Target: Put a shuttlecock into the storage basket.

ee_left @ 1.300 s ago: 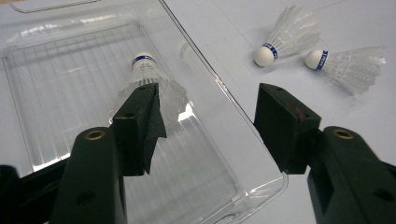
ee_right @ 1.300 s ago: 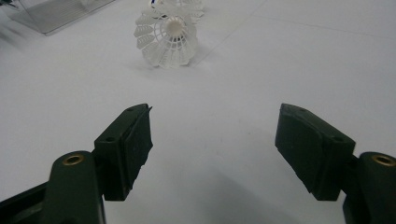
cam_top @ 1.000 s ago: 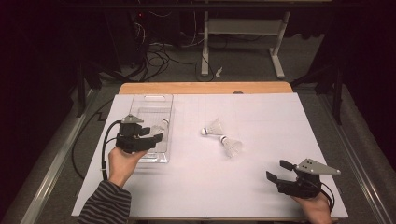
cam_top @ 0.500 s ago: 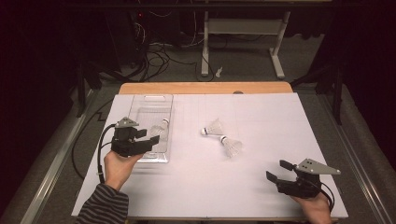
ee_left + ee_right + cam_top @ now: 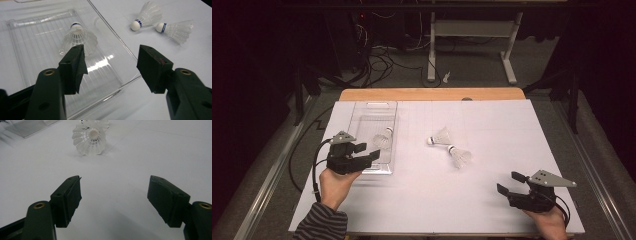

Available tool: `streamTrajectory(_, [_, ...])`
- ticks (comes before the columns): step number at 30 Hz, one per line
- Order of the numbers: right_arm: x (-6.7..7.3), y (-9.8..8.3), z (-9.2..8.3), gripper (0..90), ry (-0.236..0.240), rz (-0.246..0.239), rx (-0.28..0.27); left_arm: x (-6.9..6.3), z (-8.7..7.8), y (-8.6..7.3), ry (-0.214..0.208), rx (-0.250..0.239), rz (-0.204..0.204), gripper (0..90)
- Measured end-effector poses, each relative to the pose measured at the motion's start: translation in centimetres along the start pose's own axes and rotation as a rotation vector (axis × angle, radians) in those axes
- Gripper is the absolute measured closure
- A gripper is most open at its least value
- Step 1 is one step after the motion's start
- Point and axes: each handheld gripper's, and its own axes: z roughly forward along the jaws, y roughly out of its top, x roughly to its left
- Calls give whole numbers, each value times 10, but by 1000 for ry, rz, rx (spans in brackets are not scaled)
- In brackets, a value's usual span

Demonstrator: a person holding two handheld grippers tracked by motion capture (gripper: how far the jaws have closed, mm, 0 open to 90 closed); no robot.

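A clear plastic tray (image 5: 362,117) lies on the left of the white table sheet with one white shuttlecock (image 5: 383,140) in it, cork pointing up. My left gripper (image 5: 368,151) hovers over the tray's near edge, open and empty; in the left gripper view (image 5: 111,50) the shuttlecock (image 5: 78,37) stands just beyond its left jaw, apart from it. Two more shuttlecocks (image 5: 440,137) (image 5: 459,156) lie on their sides mid-table. My right gripper (image 5: 507,182) rests open at the near right, and its own view (image 5: 115,180) has the nearer shuttlecock (image 5: 90,141) well ahead of it.
The white sheet (image 5: 492,120) covers a wooden table whose far edge (image 5: 432,94) shows. Beyond it are a dark floor, cables and a white desk frame (image 5: 472,30). The tray's corner (image 5: 27,126) shows at the top left of the right gripper view.
My left gripper has drawn back slightly toward the near left, away from the shuttlecock in the tray. The right gripper has stayed put.
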Motion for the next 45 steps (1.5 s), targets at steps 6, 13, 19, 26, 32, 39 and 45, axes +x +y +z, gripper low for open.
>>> streamTrajectory(6, [0, 0, 0, 277, 0, 0, 0, -1, -4, -6, 0, -9, 4, 396])
streamTrajectory(13, [0, 0, 0, 276, -2, 0, 1, -1, -9, -18, -6, -24, 5, 393])
streamTrajectory(19, [0, 0, 0, 277, -3, 0, 2, -1, -11, -28, -13, -44, -2, 392])
streamTrajectory(26, [0, 0, 0, 276, -5, 1, 0, -3, -12, -35, -17, -63, -5, 390])
streamTrajectory(32, [0, 0, -1, 277, -5, 3, -1, -4, -14, -40, -14, -82, 3, 388])
streamTrajectory(39, [-1, 0, -1, 276, -6, 4, 0, -5, -14, -47, -15, -92, 1, 388])
streamTrajectory(45, [-1, -1, -1, 276, -8, 7, 3, -4, -16, -54, -17, -116, -3, 389])
